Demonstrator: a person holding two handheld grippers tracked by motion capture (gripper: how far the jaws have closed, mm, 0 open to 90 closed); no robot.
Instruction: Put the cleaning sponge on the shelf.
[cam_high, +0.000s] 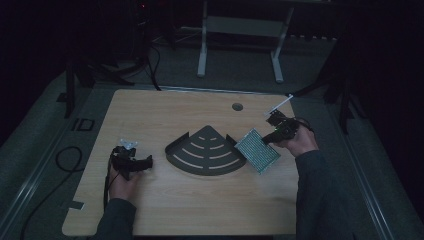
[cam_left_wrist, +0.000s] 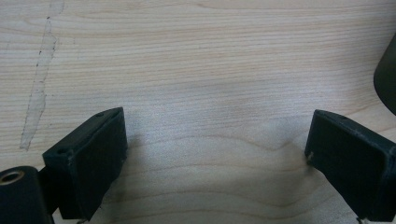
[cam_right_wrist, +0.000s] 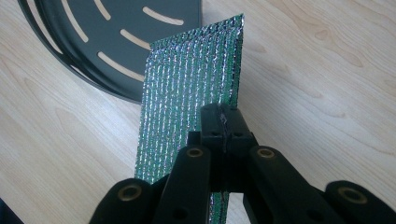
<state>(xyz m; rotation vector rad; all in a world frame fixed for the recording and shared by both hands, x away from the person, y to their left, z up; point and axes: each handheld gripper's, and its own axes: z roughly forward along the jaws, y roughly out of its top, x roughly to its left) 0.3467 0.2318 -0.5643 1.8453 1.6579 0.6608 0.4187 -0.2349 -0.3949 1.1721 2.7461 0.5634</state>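
Two grippers work at the wooden table: the right gripper has its jaws clamped on the edge of a green glittery pad, held just beside the black slotted corner shelf, while the left gripper rests with jaws spread wide over bare wood, holding nothing.

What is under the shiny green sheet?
The shiny green sheet, pinched by the right gripper, hangs over the wooden table and part of the black slotted tray's rim. The rim and table directly beneath it are covered.
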